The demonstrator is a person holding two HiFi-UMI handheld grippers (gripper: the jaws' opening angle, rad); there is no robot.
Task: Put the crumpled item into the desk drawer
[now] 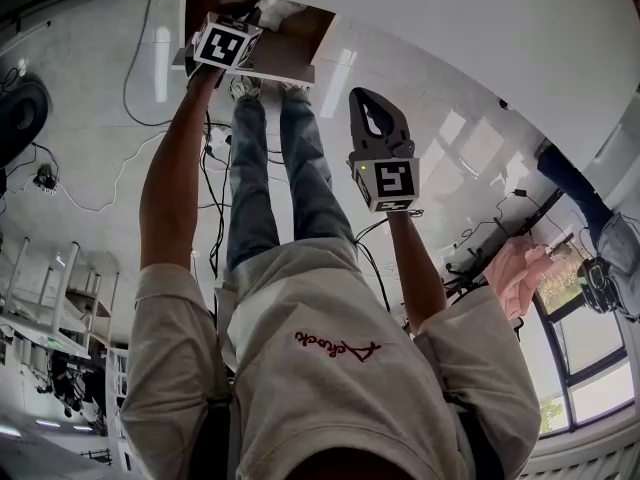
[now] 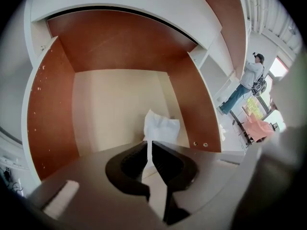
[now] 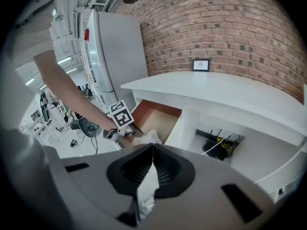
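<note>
The crumpled item (image 2: 161,125) is a white wad of paper. My left gripper (image 2: 149,143) is shut on a thin strip of it and holds it just above the pale floor of the open desk drawer (image 2: 115,99). In the head view the left gripper (image 1: 258,18) reaches into the drawer (image 1: 290,56), with the white wad (image 1: 280,9) at its tip. My right gripper (image 3: 152,146) is shut with nothing between its jaws. It hovers apart from the drawer (image 3: 154,117), to the right in the head view (image 1: 368,96), and looks toward the wad (image 3: 149,137).
The drawer has red-brown side walls (image 2: 50,109) and hangs under a white desk top (image 3: 216,92). A small picture frame (image 3: 201,64) stands on the desk by the brick wall. A black box with cables (image 3: 221,147) sits under the desk. A person (image 2: 249,80) stands far off.
</note>
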